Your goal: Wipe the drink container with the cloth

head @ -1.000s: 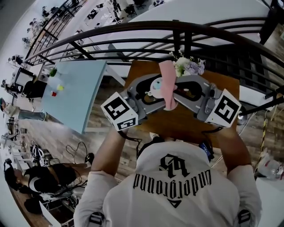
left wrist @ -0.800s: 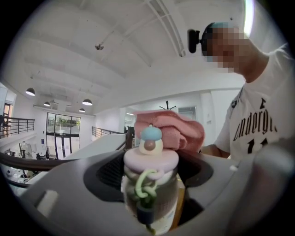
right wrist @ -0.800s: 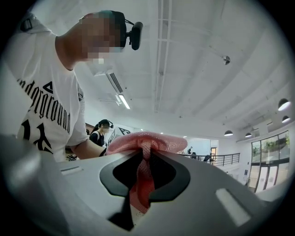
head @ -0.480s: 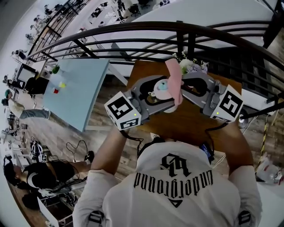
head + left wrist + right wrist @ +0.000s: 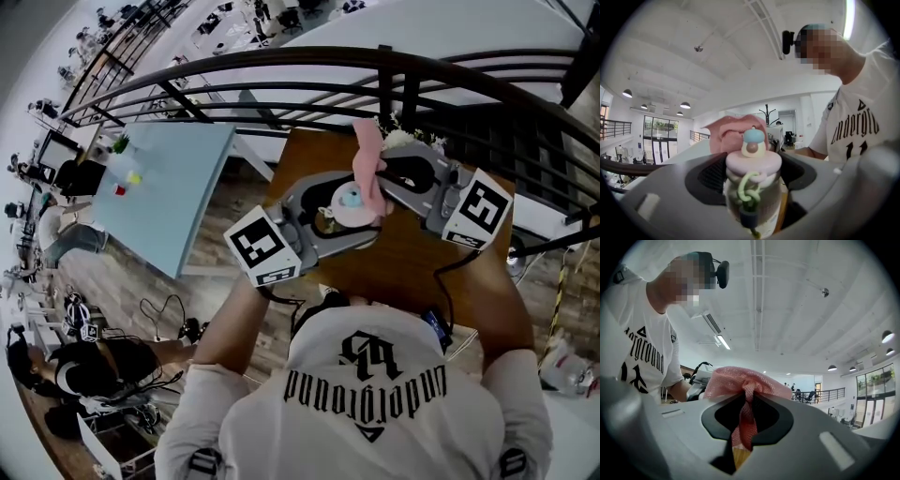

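Grips small drink bottle [image 5: 753, 185] round its body in left claw [image 5: 345, 214], raised above wooden bench [image 5: 403, 267], pinches limp pink cloth [image 5: 745, 378] in right claw [image 5: 740, 439] right by the lid; probably light, rigid, slick-sided, best held mid-body.

Drink container [image 5: 349, 200] in left gripper [image 5: 351, 219] jaws; cloth [image 5: 367, 150] in right gripper [image 5: 382, 178] jaws, just right of container.

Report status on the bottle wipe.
Left gripper shut on bottle. Right gripper shut on cloth. That cloth sits against the bottle's lid. Nothing between them.
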### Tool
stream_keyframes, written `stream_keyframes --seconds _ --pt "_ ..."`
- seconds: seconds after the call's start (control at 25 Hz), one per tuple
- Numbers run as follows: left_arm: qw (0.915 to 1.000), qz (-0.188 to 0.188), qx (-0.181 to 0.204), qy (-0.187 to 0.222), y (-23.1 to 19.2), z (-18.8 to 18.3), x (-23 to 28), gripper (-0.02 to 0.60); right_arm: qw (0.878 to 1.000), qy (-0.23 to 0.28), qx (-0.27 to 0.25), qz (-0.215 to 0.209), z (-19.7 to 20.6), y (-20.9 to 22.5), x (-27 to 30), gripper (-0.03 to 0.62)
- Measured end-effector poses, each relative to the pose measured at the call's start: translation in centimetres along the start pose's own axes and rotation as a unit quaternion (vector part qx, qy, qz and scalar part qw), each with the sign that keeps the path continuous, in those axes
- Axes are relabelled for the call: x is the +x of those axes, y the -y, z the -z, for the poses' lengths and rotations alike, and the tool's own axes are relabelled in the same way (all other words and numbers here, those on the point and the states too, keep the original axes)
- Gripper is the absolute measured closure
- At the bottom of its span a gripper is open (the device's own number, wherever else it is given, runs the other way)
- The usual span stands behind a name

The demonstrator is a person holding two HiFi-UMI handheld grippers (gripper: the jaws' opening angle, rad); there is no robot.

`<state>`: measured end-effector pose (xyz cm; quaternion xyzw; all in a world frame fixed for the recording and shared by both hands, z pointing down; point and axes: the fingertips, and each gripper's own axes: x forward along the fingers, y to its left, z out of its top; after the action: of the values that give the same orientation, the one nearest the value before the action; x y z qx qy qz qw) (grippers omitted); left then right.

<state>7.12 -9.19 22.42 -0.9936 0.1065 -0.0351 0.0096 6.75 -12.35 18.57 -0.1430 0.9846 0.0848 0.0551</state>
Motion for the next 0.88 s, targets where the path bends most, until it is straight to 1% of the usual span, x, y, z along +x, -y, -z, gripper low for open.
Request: stream_keyframes --seconds 0.16,0.28,0.44,0.56,0.64,0.68,0.76,0.88 --pt "0.9999 -0.008 0.001 0.011 -0.8 -1.1 -0.4 0.196 0.999 -0.005 0.043 0.017 2.9 0.2 -0.8 0.554" --pt "0.9998 -0.012 0.007 0.011 -1.4 -1.7 -0.6 0.196 0.996 -0.010 0.079 0.036 6.6 -0.2 -1.5 0.554" --pt "0.9997 -0.011 0.000 0.024 -1.8 -2.4 -1.2 0.196 0.990 -0.042 0.127 0.037 12.9 -2.2 -1.6 0.554" --pt "0.9996 -0.015 0.000 0.024 -2.1 -2.5 -1.6 0.196 0.987 -0.058 0.147 0.030 15.5 -3.6 -1.4 0.554" --pt "0.9996 -0.019 0.000 0.022 -2.2 -2.3 -1.9 0.196 0.987 -0.056 0.146 0.031 15.6 -3.8 -1.5 0.554" --pt "0.9996 -0.021 -0.001 0.021 -2.3 -2.3 -1.9 0.196 0.988 -0.051 0.141 0.032 15.0 -3.7 -1.5 0.554" --pt "0.9996 -0.021 0.000 0.020 -2.2 -2.3 -2.0 0.196 0.992 -0.033 0.121 0.034 12.6 -3.4 -1.6 0.554" --pt "0.9995 -0.020 -0.007 0.022 -2.1 -1.9 -1.9 0.196 0.997 0.000 0.071 0.039 7.5 -3.0 -1.3 0.554"
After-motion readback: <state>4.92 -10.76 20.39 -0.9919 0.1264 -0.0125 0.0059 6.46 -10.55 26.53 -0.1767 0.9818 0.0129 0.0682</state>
